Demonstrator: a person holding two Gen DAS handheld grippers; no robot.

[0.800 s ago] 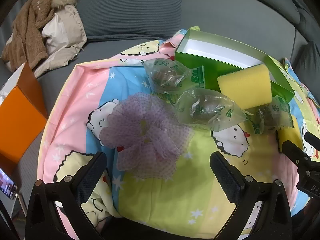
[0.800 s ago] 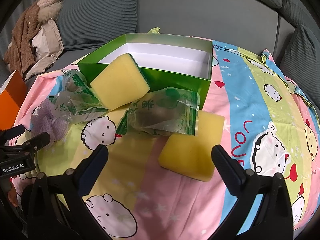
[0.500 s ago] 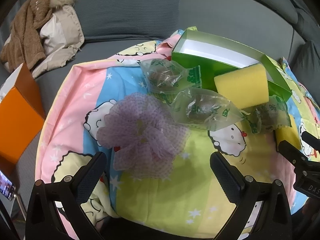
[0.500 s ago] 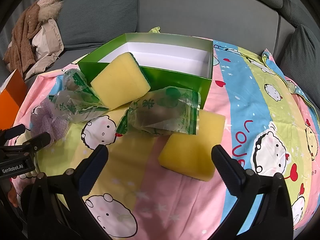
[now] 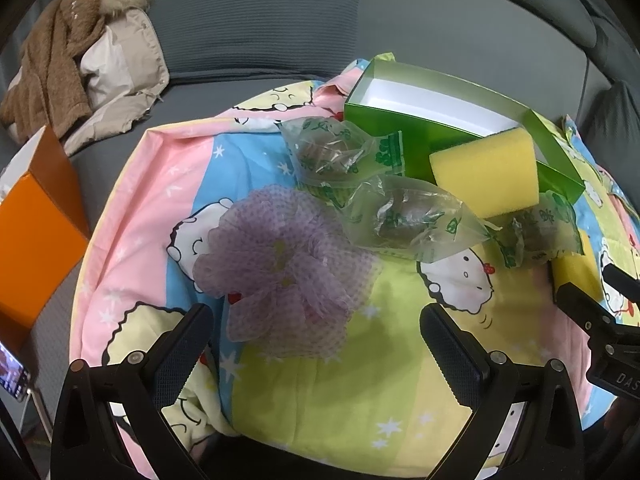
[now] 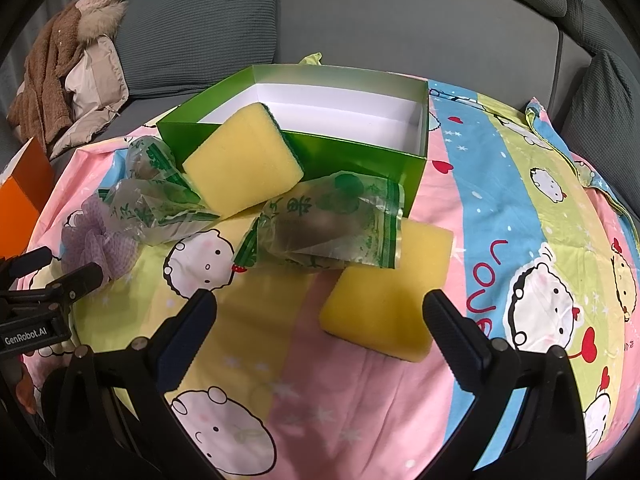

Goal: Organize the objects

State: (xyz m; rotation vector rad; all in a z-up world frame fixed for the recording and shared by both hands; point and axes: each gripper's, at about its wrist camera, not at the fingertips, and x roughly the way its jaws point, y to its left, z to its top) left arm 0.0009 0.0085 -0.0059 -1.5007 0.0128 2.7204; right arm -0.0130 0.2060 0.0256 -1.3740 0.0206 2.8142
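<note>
An open green box (image 6: 360, 156) with a white inside sits on a cartoon-print blanket (image 6: 520, 208); it is also in the left wrist view as the green box (image 5: 384, 120). One yellow sponge (image 6: 240, 164) leans on its front wall. A second yellow sponge (image 6: 384, 304) lies flat, partly under a clear green-printed bag (image 6: 332, 228). Two more such bags (image 5: 332, 152) (image 5: 408, 220) lie beside a purple mesh puff (image 5: 284, 268). My left gripper (image 5: 316, 336) hovers open just short of the puff. My right gripper (image 6: 320, 320) stands open before the flat sponge, empty.
A grey sofa (image 6: 400, 20) backs the scene. A brown and beige coat (image 5: 76, 64) is heaped at the left. An orange box (image 5: 36, 232) stands off the blanket's left edge. A phone screen (image 5: 12, 372) shows at the lower left.
In the left wrist view the scene slid slightly left and the puff sits a little nearer the fingers. The right wrist view is unchanged.
</note>
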